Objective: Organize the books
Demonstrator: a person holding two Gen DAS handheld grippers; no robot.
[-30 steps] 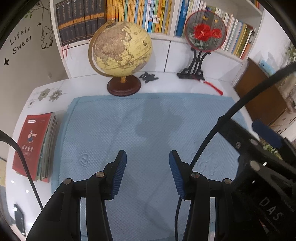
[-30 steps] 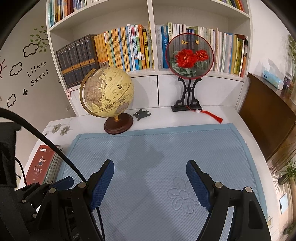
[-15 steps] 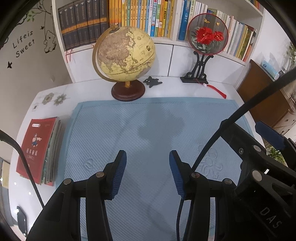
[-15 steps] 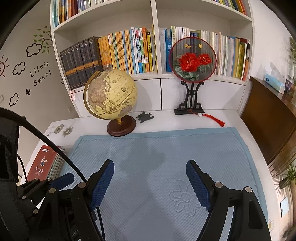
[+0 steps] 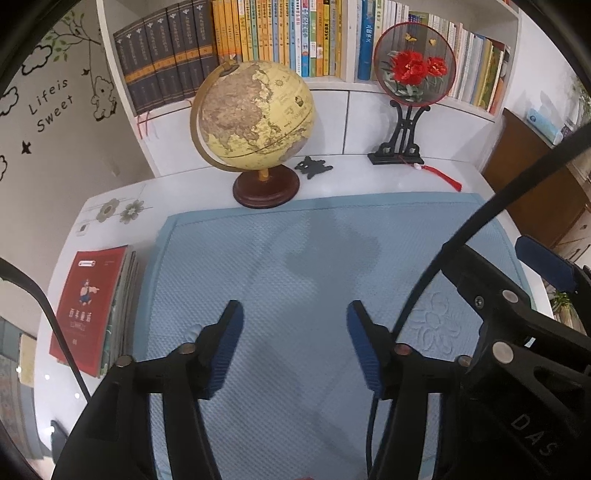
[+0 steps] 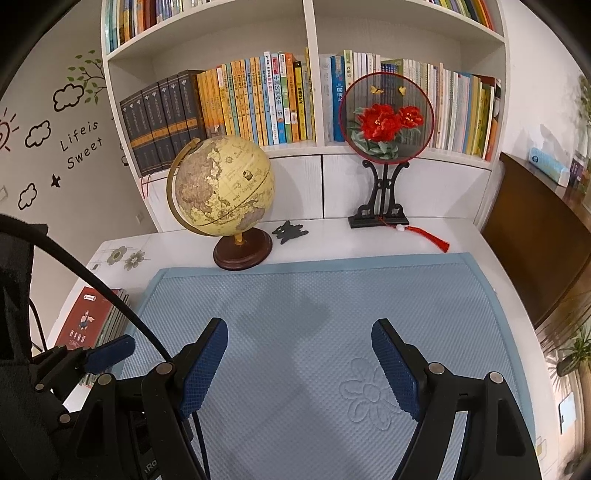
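Two grippers are held above a light blue quilted mat (image 6: 314, 295) that is spread over a white desk (image 6: 369, 236). Nothing is gripped by either. The left gripper (image 5: 291, 317) is seen with its jaws apart over bare mat; they have just been opening, and no object lies between them. The right gripper (image 6: 299, 332) is held with its blue-padded jaws set wide, likewise with only the mat beneath.

The books to be organized are found as a flat stack of thin books (image 5: 92, 306) with a red cover on top, laid on the white desk just beside the left edge of the mat and well apart from both grippers. In the right wrist view the same stack (image 6: 88, 317) is partly crossed by a black cable (image 6: 92, 277).

At the back of the desk a yellow globe (image 6: 225, 188) on a dark round base is stood at the mat's far edge. A small black ornament (image 6: 290, 232) is placed beside it, and a round embroidered fan (image 6: 386, 118) with red flowers is held upright on a black stand further right. Behind them, rows of upright books are shelved in a white bookcase (image 6: 312, 33).
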